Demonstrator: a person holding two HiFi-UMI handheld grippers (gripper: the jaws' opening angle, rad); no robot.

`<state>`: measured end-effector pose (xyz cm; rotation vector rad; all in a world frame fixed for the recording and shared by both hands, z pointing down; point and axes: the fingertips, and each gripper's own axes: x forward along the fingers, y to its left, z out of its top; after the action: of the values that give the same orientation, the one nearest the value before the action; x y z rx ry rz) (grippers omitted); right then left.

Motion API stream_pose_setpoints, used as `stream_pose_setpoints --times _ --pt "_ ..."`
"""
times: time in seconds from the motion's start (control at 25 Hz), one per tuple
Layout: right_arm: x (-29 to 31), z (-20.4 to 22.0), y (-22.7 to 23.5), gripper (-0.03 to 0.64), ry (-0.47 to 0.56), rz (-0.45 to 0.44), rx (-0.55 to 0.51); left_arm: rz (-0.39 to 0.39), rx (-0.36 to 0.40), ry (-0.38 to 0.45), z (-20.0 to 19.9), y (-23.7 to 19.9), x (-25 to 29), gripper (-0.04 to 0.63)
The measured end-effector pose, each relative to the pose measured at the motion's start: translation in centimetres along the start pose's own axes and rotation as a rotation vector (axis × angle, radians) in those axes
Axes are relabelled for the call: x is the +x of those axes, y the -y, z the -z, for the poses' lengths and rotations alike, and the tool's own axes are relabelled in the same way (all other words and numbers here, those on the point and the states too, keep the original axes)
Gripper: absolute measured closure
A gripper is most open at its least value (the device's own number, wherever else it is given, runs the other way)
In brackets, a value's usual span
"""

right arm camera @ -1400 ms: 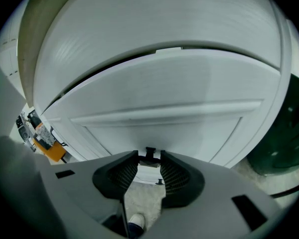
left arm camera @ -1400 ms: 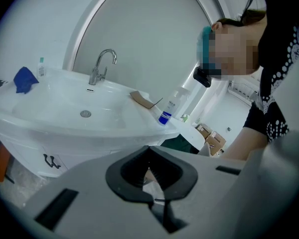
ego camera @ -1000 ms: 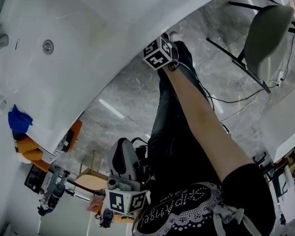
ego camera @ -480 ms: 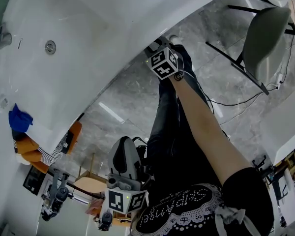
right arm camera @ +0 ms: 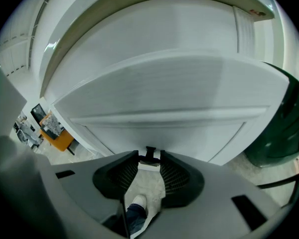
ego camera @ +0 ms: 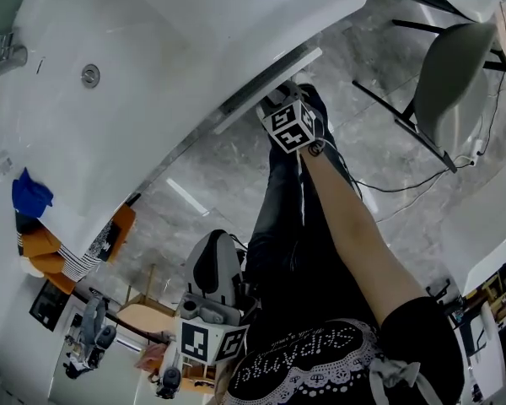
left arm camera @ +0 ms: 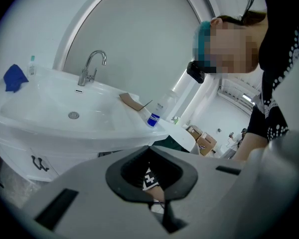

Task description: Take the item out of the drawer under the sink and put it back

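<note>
White sink (ego camera: pixel 152 49) with its drawer (ego camera: pixel 266 81) beneath, seen from the head view. The drawer front shows as a pale strip just beyond the basin rim. The drawer's inside is hidden in every view, so the item it holds cannot be made out. The person's right arm (ego camera: pixel 354 226) reaches down to the drawer front above the grey floor (ego camera: pixel 219 175).

Right gripper (right arm camera: pixel 150 157): fingers close around the small dark handle (right arm camera: pixel 150 152) at the lower edge of the drawer front, and appear to be clamped on it.

Left gripper (left arm camera: pixel 156 199): held low by the person's body, well apart from the drawer; fingers together, with nothing between them.

On the counter rim of the sink: faucet (left arm camera: pixel 92 66), blue cloth (left arm camera: pixel 14 77), blue-capped bottle (left arm camera: pixel 159 111).
</note>
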<state>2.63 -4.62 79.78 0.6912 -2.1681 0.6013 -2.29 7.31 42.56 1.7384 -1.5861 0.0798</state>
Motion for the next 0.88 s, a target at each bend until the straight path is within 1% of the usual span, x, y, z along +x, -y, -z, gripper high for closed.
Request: stream_pose_setpoints --times 0.16,0.36,0.52,0.68,0.88 --pt "-0.8 1.3 -0.3 0.471 0.010 -0.007 0.017 -0.001 -0.019 0.019 -0.1 0.6 0.3 0.591" --pt "-0.8 1.3 -0.3 0.471 0.009 -0.015 0.007 -0.009 -0.022 0.021 -0.1 0.9 0.4 0.591" --pt "-0.9 1.3 -0.3 0.472 0.025 -0.008 0.020 -0.013 -0.002 -0.001 0.7 0.9 0.1 0.591" --pt "-1.1 1.5 -0.3 0.473 0.032 -0.011 0.018 -0.015 -0.001 0.006 0.6 1.0 0.0 0.591" --pt "-2.3 3.3 -0.6 0.474 0.021 -0.029 -0.002 -0.014 0.005 -0.011 0.9 1.1 0.1 0.591"
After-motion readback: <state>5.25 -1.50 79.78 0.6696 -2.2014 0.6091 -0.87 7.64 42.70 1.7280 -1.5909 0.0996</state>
